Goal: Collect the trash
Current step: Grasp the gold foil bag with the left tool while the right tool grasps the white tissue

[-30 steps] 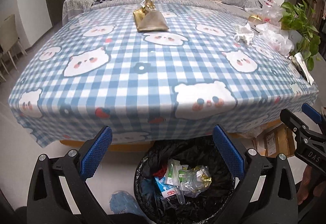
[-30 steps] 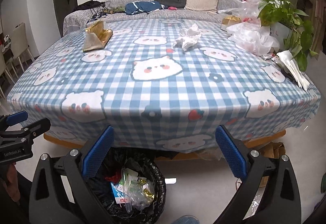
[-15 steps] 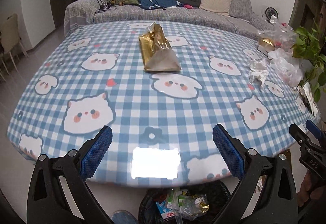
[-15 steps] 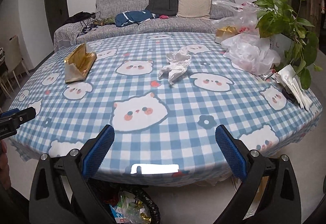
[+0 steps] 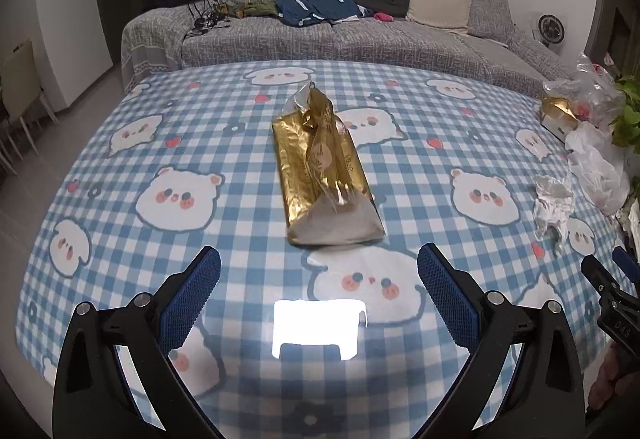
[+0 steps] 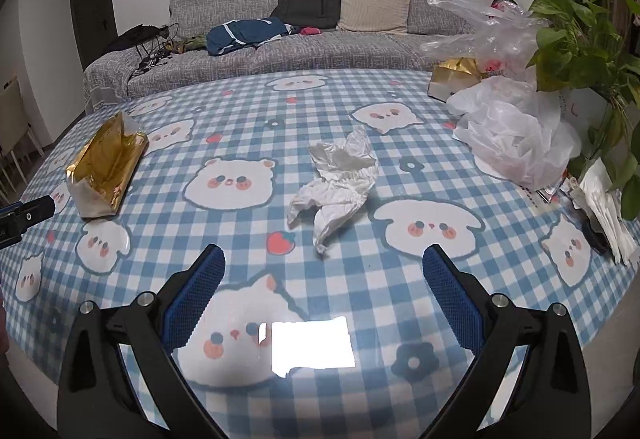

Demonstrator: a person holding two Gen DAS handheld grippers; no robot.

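Left gripper jaws wide facing gold bag; right gripper wide facing crumpled tissue

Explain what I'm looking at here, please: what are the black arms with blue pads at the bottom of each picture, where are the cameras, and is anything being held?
There is no robot. A person carries a hand-held two-finger gripper in each hand, and each has a fisheye camera looking forward along its fingers. One picture comes from the left gripper, the other from the right gripper. The blue pads are the fingertips; both pairs stand wide apart with nothing between them, so nothing is held.

Both look over a round table with a blue checked tablecloth. Ahead of the left gripper lies a gold wrapper; ahead of the right one a crumpled white tissue. Plastic bags and a potted plant sit at the right edge. A grey sofa stands behind.
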